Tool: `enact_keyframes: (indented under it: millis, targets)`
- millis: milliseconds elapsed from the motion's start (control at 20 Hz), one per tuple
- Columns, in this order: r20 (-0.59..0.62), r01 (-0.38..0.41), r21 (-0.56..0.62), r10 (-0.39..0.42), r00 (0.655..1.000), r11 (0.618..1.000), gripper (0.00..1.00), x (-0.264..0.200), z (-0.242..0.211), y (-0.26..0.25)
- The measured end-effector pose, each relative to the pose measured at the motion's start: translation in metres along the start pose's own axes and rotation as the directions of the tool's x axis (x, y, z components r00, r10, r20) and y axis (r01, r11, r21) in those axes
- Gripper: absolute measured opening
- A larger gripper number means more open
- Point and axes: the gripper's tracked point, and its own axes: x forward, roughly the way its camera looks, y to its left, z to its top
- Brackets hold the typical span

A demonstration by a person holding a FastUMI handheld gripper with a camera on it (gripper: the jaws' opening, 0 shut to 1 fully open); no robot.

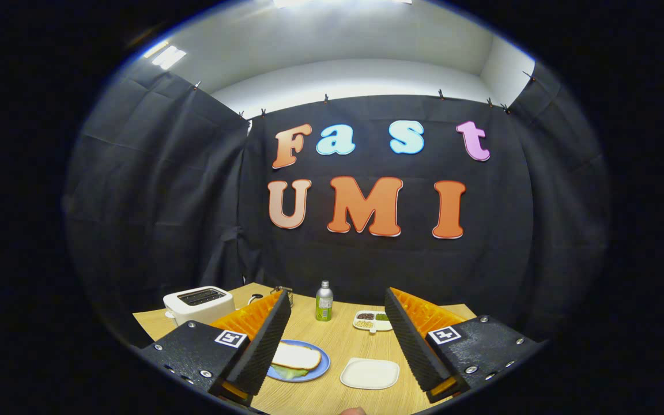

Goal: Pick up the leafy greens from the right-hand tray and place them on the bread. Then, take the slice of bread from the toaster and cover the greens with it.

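My gripper (336,297) is held above the wooden table (346,344), open, with nothing between its wide-spread fingers. Below, beside the left finger, a blue plate (321,364) holds a slice of bread (296,356) lying flat on top of leafy greens (289,373); a green edge peeks out under the slice on the near side. To the right of the plate sits a small white tray (370,373) with nothing on it. A white toaster (198,304) stands beyond the left finger at the table's far left, and its dark slots show no bread sticking up.
A metal bottle (324,301) with a green label stands upright at the back of the table between the fingers. Next to it on the right is a small divided white dish (372,321) of seeds and spices. Black cloth walls close off the booth.
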Motion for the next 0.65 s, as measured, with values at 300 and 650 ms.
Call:
enact_keyframes:
  millis: [300,650]
  targets:
    - [0.056,0.056,0.034,-0.058,0.997,0.998,0.99,-0.021,0.008,-0.003]
    - [0.102,0.122,0.004,-0.122,0.987,0.993,0.99,-0.024,-0.001,-0.014]
